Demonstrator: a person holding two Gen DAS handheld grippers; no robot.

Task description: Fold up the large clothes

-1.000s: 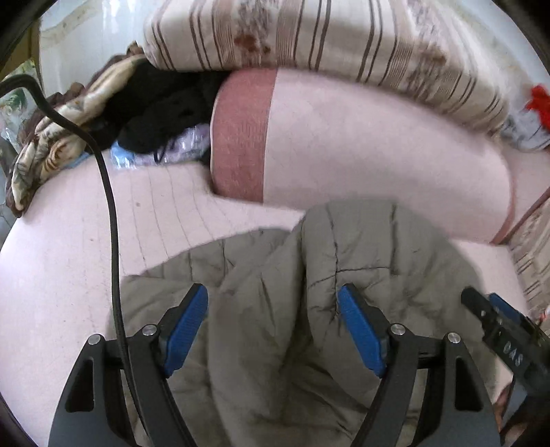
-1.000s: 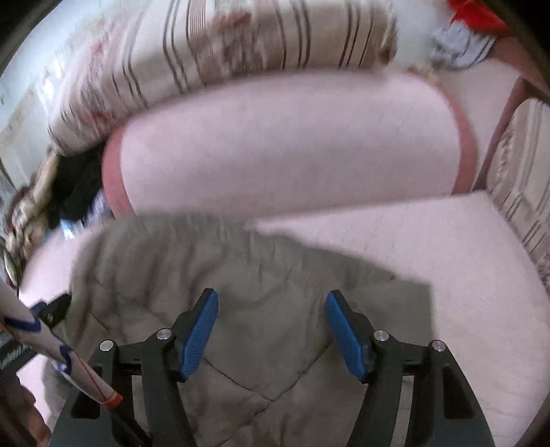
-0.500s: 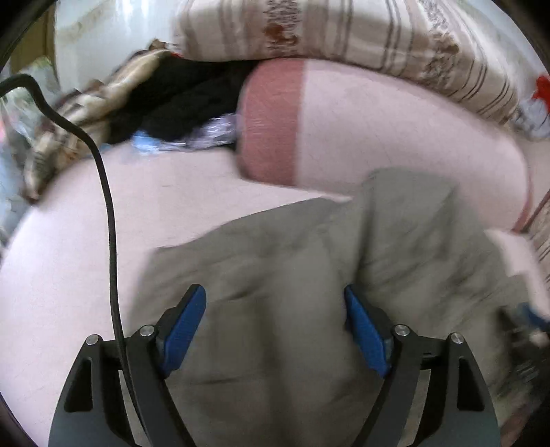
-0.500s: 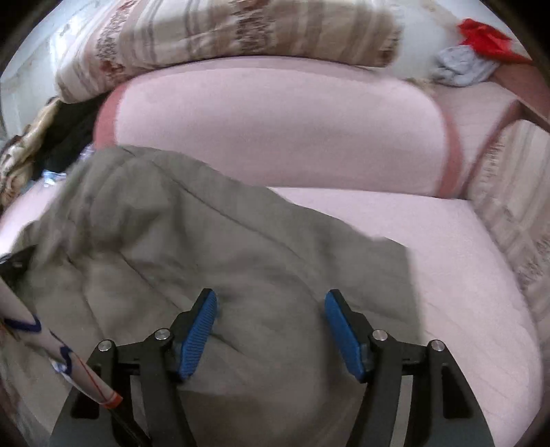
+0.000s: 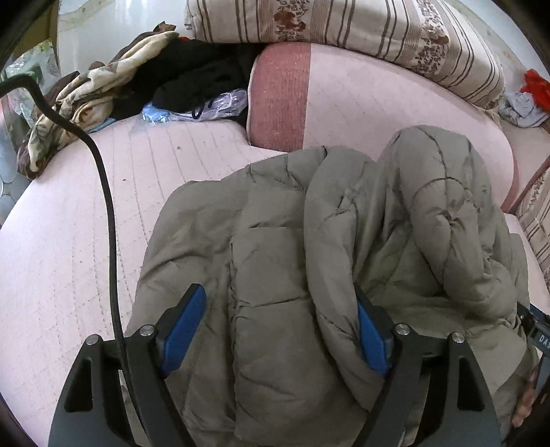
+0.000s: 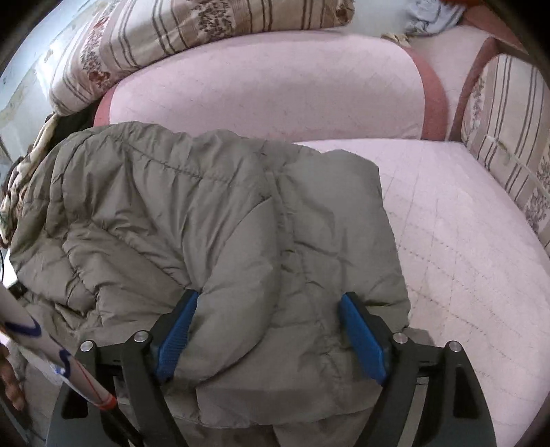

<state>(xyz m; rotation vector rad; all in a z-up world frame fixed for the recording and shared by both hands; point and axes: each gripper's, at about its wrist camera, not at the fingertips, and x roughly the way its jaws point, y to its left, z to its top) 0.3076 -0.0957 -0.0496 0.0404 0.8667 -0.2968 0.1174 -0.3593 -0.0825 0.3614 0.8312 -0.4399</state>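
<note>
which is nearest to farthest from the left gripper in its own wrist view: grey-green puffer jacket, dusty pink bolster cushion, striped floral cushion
1. Grey-green puffer jacket, bunched between the left gripper fingers.
2. Dusty pink bolster cushion, behind the jacket.
3. Striped floral cushion, on top of the bolster, at the back.

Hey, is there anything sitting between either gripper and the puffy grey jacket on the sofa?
Nothing visible. The jacket bulges between the blue pads of both the left gripper and the right gripper, whose jaws are opening.
</note>
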